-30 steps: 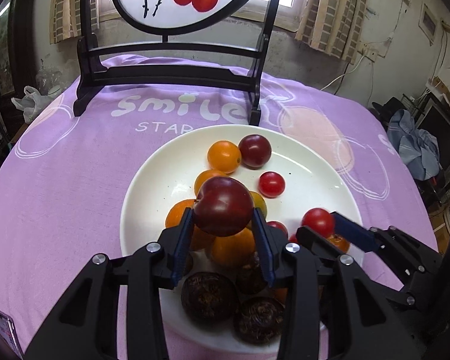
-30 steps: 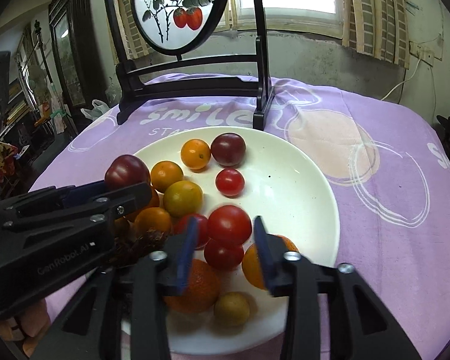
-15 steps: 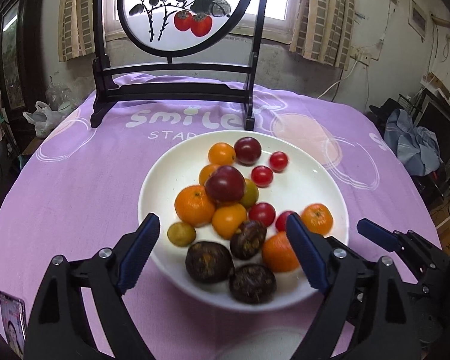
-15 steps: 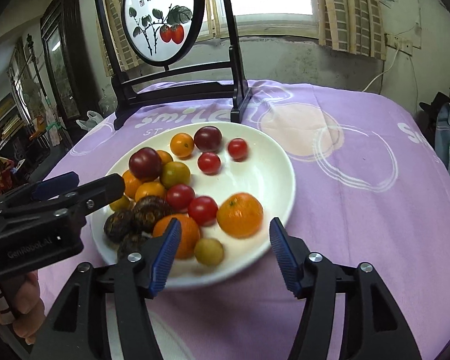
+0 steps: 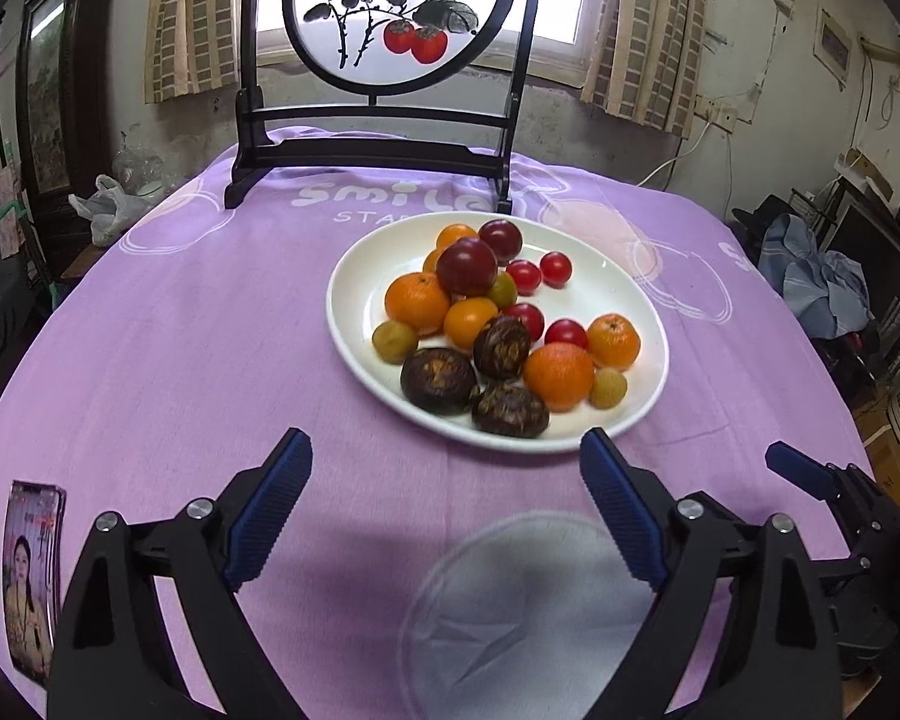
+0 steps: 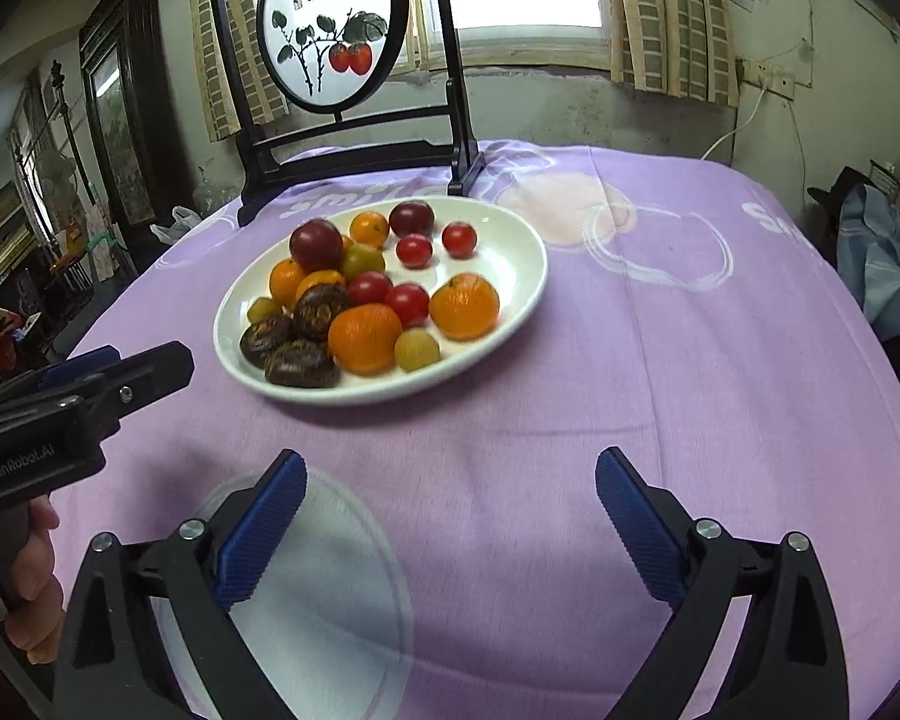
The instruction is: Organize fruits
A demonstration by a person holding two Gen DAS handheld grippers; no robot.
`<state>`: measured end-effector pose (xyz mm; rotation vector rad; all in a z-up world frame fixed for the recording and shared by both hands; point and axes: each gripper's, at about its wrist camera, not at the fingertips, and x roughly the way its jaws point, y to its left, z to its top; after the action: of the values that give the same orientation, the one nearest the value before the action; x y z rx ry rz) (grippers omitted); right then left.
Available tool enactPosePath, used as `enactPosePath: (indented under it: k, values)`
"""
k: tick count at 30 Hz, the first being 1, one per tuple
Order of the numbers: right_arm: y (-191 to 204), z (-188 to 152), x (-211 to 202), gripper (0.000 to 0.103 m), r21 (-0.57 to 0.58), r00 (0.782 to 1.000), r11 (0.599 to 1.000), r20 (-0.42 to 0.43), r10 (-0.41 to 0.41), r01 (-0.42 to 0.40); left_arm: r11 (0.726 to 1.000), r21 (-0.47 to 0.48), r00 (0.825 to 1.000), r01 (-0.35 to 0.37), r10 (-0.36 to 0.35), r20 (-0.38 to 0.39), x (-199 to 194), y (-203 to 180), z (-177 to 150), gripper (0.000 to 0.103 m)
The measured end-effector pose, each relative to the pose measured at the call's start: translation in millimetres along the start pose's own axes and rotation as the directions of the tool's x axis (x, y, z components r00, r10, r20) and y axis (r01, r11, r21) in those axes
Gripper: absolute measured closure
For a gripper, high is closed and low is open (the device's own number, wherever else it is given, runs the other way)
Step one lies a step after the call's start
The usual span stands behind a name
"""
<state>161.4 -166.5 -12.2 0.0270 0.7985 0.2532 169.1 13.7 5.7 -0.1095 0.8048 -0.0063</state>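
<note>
Wide apart on the left gripper [image 5: 444, 498], blue ribbed pads [image 5: 270, 504] spread with nothing between them, jaws just opened. Same on the right gripper [image 6: 450, 516]: jaws just flung wide, empty, only purple cloth in the gap. Both hanging low over the near side of the purple printed tablecloth [image 5: 180, 330], short of the fruit.

All the fruit heaped on the white oval ceramic plate [image 5: 642, 306], out ahead of both grippers. Topping the pile, a dark red round plum [image 5: 467, 266]; around it orange mandarins [image 5: 417, 302], small red cherry tomatoes [image 5: 555, 269], yellow-green little fruits [image 5: 395, 342], and at the near rim three dark brown rough-skinned fruits [image 5: 438, 380].

Readable on the cloth behind the plate: white letters "Smile" [image 5: 366, 195], with "STA" beneath, the rest cut off by the plate. Behind that, a black wooden stand with a round painted screen [image 5: 399, 12] showing two red persimmons and brush-written characters, too small to read surely. On the left gripper's black body in the right wrist view: "GenRobot.AI" [image 6: 21, 463], a hand [image 6: 33, 570] wrapped round its handle. Near the table's left edge, a phone showing a portrait [image 5: 33, 576]. Just under the grippers, a clear round plastic lid [image 5: 528, 606].
</note>
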Motion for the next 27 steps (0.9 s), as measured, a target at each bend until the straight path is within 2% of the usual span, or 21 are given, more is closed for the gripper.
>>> enactPosePath:
  k: [5, 7, 11, 15, 17, 22, 27]
  values:
    - [2, -17, 2, 0.005, -0.013, 1.000, 1.000, -0.011, -0.001, 0.001, 1.000, -0.002, 1.000, -0.010, 0.010, -0.024, -2, 3, -16, 0.014]
    - [2, -23, 5, 0.005, -0.021, 1.000, 1.000, -0.024, 0.002, -0.002, 1.000, -0.003, 0.999, 0.005, -0.005, -0.036, 0, 4, -21, 0.010]
    - [1, -27, 7, 0.005, -0.024, 1.000, 1.000, -0.026, 0.017, -0.017, 1.000, 0.027, 1.000, -0.001, 0.001, -0.003, 6, 2, -32, 0.008]
    - [-1, -26, 5, 0.005, -0.022, 1.000, 1.000, -0.021, 0.011, -0.011, 0.999, 0.025, 0.998, 0.029, -0.027, -0.065, 21, 5, -40, 0.006]
    - [-1, -27, 7, 0.005, -0.020, 0.999, 1.000, -0.045, -0.010, 0.009, 0.999, 0.016, 0.996, 0.036, -0.034, -0.080, 24, 5, -43, 0.005]
    - [1, -34, 19, 0.005, -0.024, 0.992, 0.999, -0.126, -0.030, 0.027, 0.998, 0.047, 0.991, -0.038, 0.044, -0.128, 43, 1, -55, 0.005]
    - [8, -43, 27, 0.004, -0.050, 0.984, 0.997, -0.167, -0.067, 0.060, 0.997, 0.056, 0.985, -0.050, 0.058, -0.160, 53, 1, -58, 0.005]
